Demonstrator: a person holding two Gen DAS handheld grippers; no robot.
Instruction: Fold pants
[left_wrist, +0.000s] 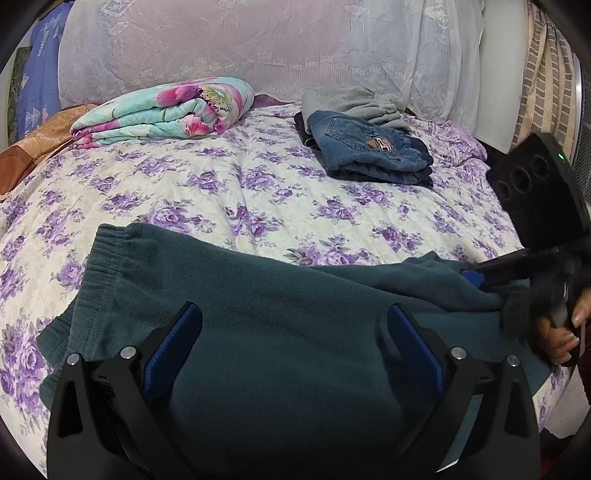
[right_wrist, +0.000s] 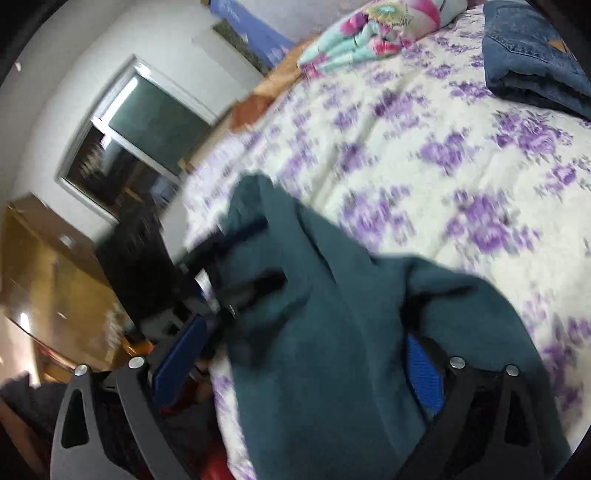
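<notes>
Dark teal sweatpants (left_wrist: 280, 317) lie folded on the floral bedspread (left_wrist: 229, 184), waistband at the left. My left gripper (left_wrist: 293, 325) is open, its blue-padded fingers spread just over the pants' near part. My right gripper (left_wrist: 476, 275) shows at the pants' right edge, its tips at the cloth. In the blurred right wrist view the teal pants (right_wrist: 325, 332) fill the space between the wide-apart fingers of the right gripper (right_wrist: 306, 343), with cloth draped over the right pad (right_wrist: 423, 365).
Folded jeans (left_wrist: 373, 151) on other folded clothes sit at the far right of the bed. A folded floral blanket (left_wrist: 166, 110) lies at the far left. A lace-covered headboard (left_wrist: 258, 44) stands behind. A window (right_wrist: 136, 144) and wooden furniture (right_wrist: 44, 273) are off the bed's side.
</notes>
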